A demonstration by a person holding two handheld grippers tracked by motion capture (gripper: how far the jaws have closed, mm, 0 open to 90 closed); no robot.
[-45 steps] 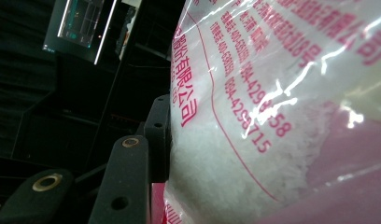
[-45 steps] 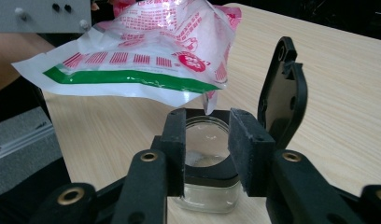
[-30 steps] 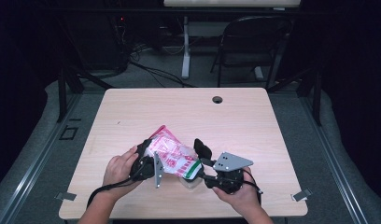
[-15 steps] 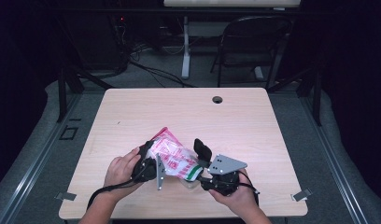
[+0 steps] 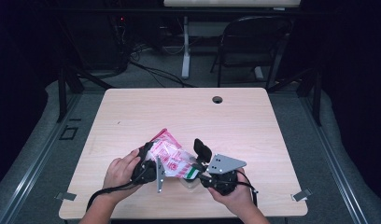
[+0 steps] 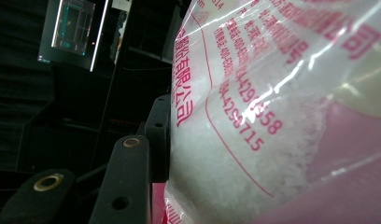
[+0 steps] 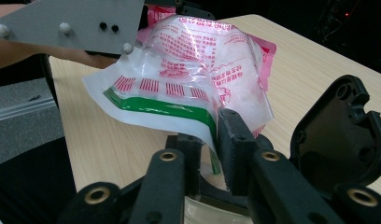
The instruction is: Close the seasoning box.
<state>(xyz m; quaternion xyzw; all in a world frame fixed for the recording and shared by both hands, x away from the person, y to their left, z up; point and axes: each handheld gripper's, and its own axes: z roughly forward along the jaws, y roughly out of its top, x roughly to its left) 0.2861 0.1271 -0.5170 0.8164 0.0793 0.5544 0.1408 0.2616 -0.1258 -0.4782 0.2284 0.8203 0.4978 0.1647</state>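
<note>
Between both fingers (image 7: 235, 140) — bag (image 5: 172, 158), pinched.

Dim room, lit tabletop, plastic glare

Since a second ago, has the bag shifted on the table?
No. The bag sits at the same spot relative to the table's cable hole; the right gripper jaws have just closed on its edge.

Black left gripper (image 5: 149, 163) and right gripper (image 5: 198, 170); grey three-cornered plates, brass-ringed pivots, trailing black cables.
</note>
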